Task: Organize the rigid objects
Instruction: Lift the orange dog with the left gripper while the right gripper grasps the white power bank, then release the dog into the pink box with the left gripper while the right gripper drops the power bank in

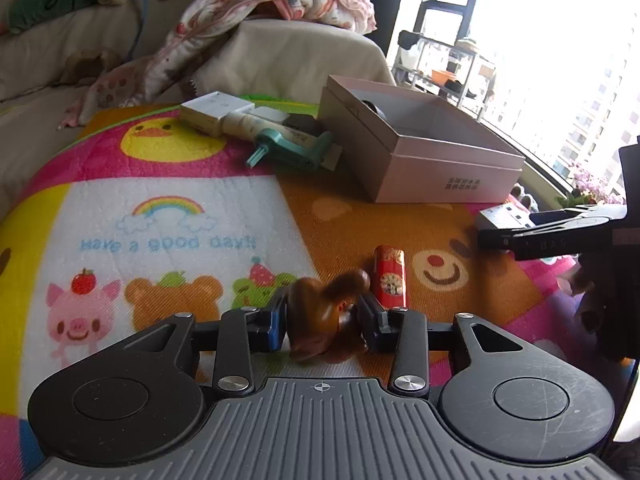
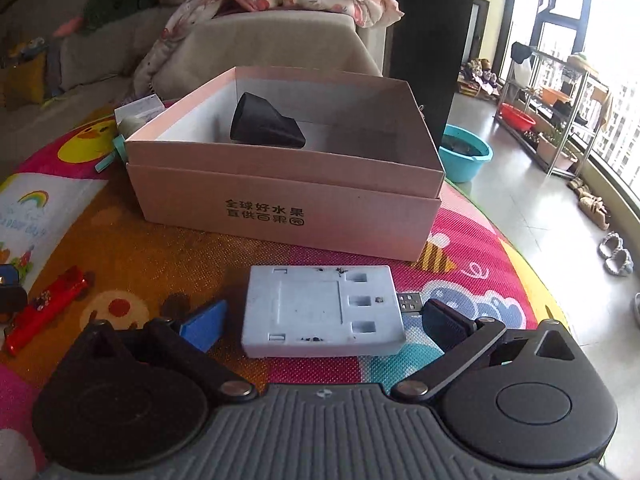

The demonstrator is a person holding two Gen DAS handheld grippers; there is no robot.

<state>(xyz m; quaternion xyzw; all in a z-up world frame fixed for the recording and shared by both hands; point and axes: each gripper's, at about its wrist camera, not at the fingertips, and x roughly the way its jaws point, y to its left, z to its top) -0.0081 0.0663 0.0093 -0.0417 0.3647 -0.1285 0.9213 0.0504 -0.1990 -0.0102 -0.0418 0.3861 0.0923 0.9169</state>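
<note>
Left tongs [image 1: 320, 320] pinching a brown glossy figurine [image 1: 320, 312] between the blue pads, both pads pressed on its sides; figurine is blurred so shape detail is unclear, and whether it touches the mat can't be told. Red cylinder [image 1: 390, 280] lies on the cartoon play mat [image 1: 160, 208] just beyond the right-hand pad, close to the figurine but apart from the tongs.

Right tongs [image 2: 324, 320] spread wide, straddling a white flat device [image 2: 324, 312] with a USB plug sticking out its right side (underside up, recessed slots visible). Device lies flat on the mat between the two fingers; left pad stands clear of its edge, right pad sits just by the plug, contact not certain.

Pink cardboard box [image 2: 280, 216] sits open just behind the device, a black wedge-shaped object [image 2: 266, 124] inside it. A teal tool [image 1: 296, 148] and white boxes [image 1: 212, 114] lie left of the cardboard box at the far mat edge
</note>
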